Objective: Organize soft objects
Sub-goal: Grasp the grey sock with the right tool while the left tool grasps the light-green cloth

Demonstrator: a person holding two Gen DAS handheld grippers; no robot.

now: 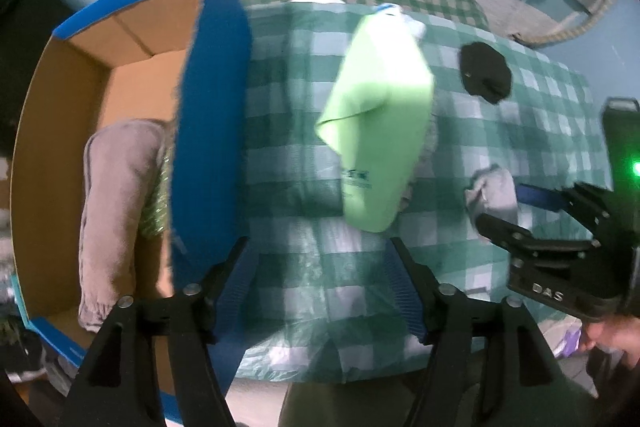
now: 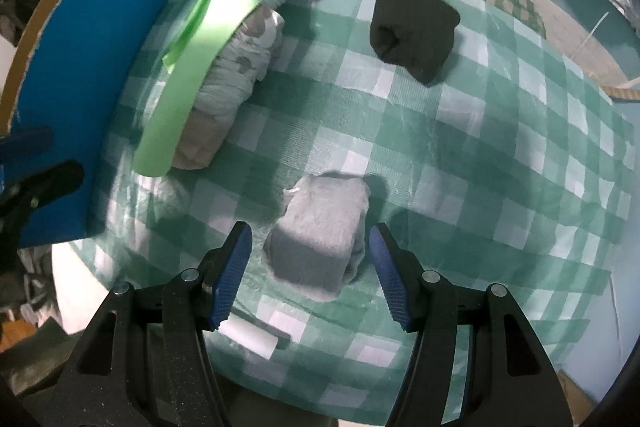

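A folded grey cloth (image 2: 320, 243) lies on the green checked tablecloth (image 2: 480, 155). My right gripper (image 2: 308, 235) hangs over it, open, one blue pad on each side and neither pressing. Further back lie a folded black cloth (image 2: 416, 31) and a light green cloth (image 2: 200, 67) draped over pale rolled bundles (image 2: 240, 71). In the left wrist view my left gripper (image 1: 318, 247) is open over bare tablecloth with nothing between its fingers. That view also shows the light green cloth (image 1: 380, 131), the black cloth (image 1: 484, 73), and the grey cloth (image 1: 492, 195) with the right gripper (image 1: 516, 211) at it.
A cardboard box with blue outer walls (image 1: 212, 131) stands left of the table, holding a grey garment (image 1: 116, 211) and a green patterned piece. A small white roll (image 2: 248, 337) lies near the table's front edge. A person's hand (image 1: 616, 335) holds the right gripper.
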